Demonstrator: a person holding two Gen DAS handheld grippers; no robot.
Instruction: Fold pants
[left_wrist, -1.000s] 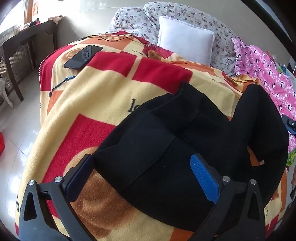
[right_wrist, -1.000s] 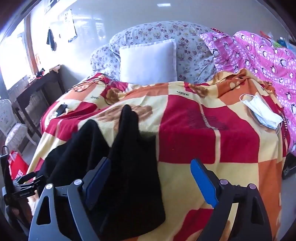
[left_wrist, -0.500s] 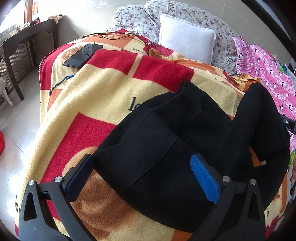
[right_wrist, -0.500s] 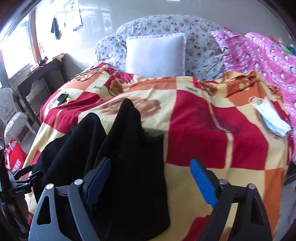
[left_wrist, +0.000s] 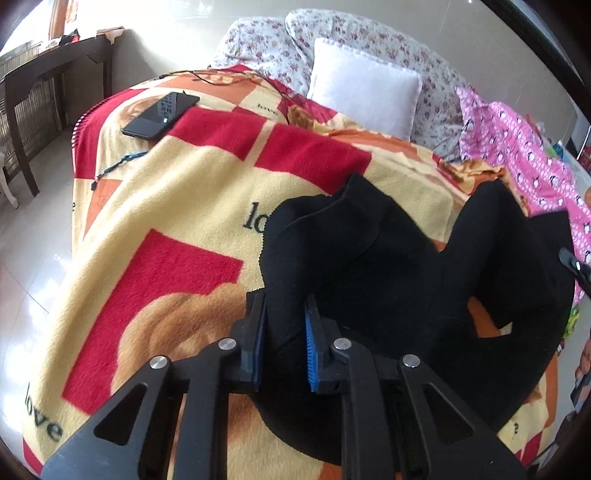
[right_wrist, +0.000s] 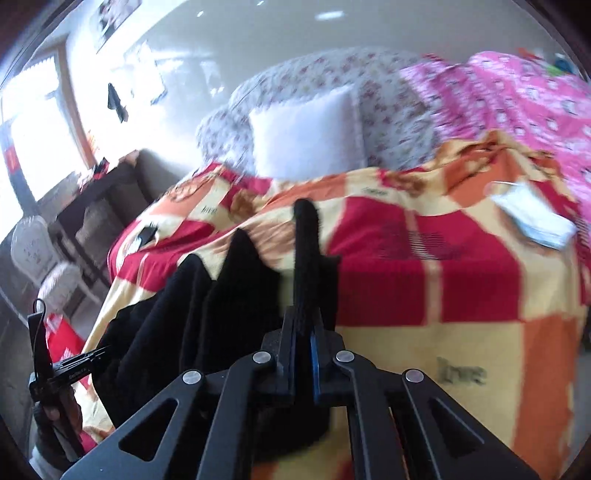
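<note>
The left tool (left_wrist: 283, 325) is clamped on a bunched fold of the black pants (left_wrist: 388, 273), and the right tool (right_wrist: 301, 332) pinches another raised fold of them (right_wrist: 221, 295). The pants lie rumpled on the checked blanket (left_wrist: 177, 206) covering the bed. Beyond the pants, a phone (left_wrist: 160, 115) rests on the blanket, with a white pillow (left_wrist: 364, 94) farther back.

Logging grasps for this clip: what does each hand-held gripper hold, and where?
Both grip the black pants: left hand-held gripper on a bunched edge, right hand-held gripper on an upright fold.
</note>
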